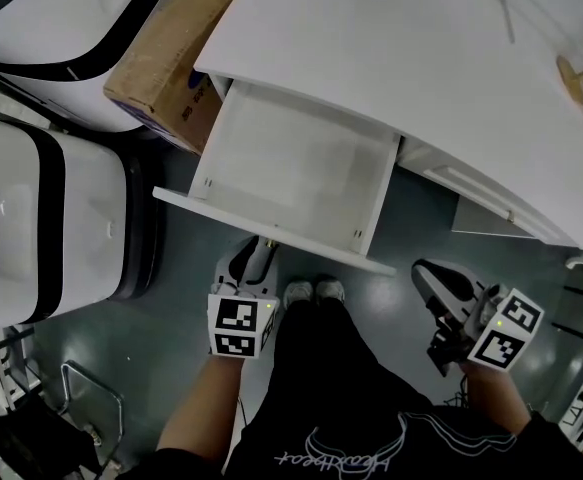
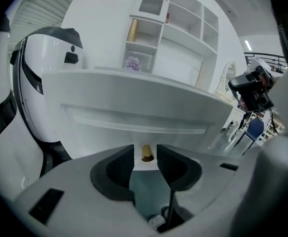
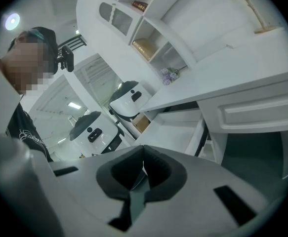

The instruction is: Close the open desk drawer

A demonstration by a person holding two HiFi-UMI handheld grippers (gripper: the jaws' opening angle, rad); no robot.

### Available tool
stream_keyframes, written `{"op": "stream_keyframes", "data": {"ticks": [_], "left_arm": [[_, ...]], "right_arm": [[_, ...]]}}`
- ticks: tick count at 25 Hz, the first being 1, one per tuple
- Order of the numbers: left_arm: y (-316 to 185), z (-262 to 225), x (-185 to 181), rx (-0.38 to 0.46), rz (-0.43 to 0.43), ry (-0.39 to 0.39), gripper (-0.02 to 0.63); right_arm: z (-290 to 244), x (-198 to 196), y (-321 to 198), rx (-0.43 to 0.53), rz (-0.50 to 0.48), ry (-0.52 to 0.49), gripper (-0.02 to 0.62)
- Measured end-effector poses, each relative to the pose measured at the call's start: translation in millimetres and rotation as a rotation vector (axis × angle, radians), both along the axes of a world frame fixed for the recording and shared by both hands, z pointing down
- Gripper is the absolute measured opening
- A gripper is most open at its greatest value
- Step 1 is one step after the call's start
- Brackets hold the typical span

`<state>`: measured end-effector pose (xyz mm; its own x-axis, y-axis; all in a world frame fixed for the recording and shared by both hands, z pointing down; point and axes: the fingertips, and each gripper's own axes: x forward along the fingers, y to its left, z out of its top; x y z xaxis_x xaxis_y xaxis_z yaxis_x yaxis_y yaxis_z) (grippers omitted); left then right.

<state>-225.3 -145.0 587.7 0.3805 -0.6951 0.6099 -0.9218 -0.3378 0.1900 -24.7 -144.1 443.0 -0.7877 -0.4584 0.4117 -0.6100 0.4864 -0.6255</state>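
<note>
left claw (image 2: 144, 157) gapes toward brass knob (image 2: 147, 152) on open drawer (image 1: 291, 163), right claw (image 3: 143, 168) pinched together, box (image 1: 161, 58) print unreadable.

The drawer (image 1: 291, 173) is white, its knob (image 2: 147, 152) gold; cardboard box (image 1: 161, 58) brown; floor (image 1: 171, 368) dark grey-green; marker cubes (image 1: 239, 328) black-and-white squares.

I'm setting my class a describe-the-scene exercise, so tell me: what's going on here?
A person stands at a white desk whose drawer is pulled out and looks empty. The left gripper, jaws apart, is aimed at the small brass knob on the drawer front; the knob shows in the gap, but the pads do not press on it. The right gripper, jaws together and empty, hangs off to the side. The drawer is not yet closed.
</note>
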Motion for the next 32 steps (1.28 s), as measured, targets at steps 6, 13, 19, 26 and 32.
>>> {"op": "stream_keyframes", "data": {"ticks": [6,13,19,26,32], "left_arm": [[-2.0,12.0,1.6,-0.011,-0.034,-0.006,0.133],[-8.3,17.8,7.7,-0.038,-0.062,-0.019,0.112],[-13.7,19.8,8.2,-0.018,-0.075,-0.030,0.098],[-30.3,19.0,12.6,0.004,-0.065,-0.035,0.098],[-49.8,20.7,16.1,-0.006,-0.070,-0.039,0.097]], "right_arm": [[12.8,3.2,-0.9,-0.017,-0.014,-0.016,0.006],[22.3,9.2,-1.3,-0.042,-0.034,-0.032,0.006],[29.6,15.2,-5.2,-0.047,-0.054,-0.038,0.006],[35.1,21.6,-10.7,-0.050,-0.051,-0.039,0.006],[36.4,24.3,-20.2,-0.048,-0.040,-0.050,0.006]]}}
